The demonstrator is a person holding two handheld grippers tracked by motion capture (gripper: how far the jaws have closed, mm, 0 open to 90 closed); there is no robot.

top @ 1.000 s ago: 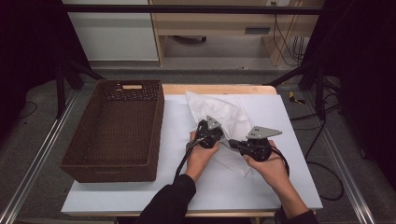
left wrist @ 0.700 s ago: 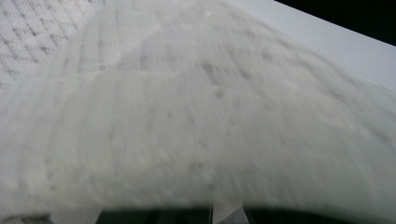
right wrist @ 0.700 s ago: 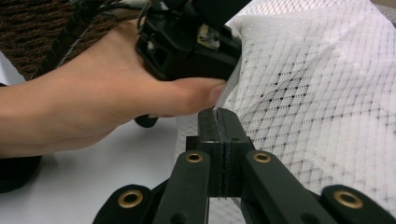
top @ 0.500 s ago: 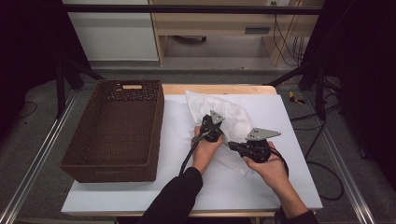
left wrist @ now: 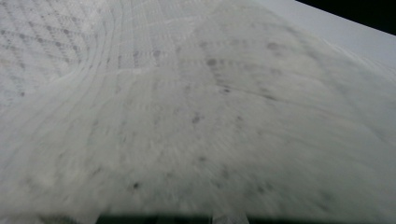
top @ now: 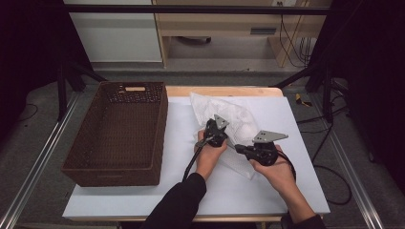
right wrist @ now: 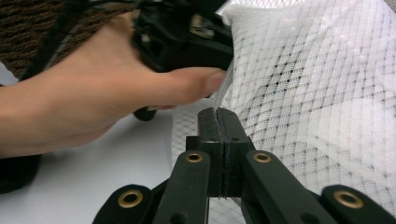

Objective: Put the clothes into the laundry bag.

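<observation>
Only the left hand [top: 210, 153] had shifted since the earlier picture, edging its left gripper [top: 216, 128] a little farther up onto the white mesh bag [top: 234, 119]; the right hand had stayed put. That bag lay on the white table [top: 181, 195], just right of the brown wicker basket [top: 119, 129] and apart from it. The right gripper [right wrist: 219, 114] was pressed closed, a thin edge of mesh seemingly pinched between its jaws. Of the left, I saw only blurred netting up close in its own view, but its jaws were likely clamped as well. The mesh looked light, limp and floppy, so I'd take it by a bunched hem. I counted one bag, one basket, two grippers.
</observation>
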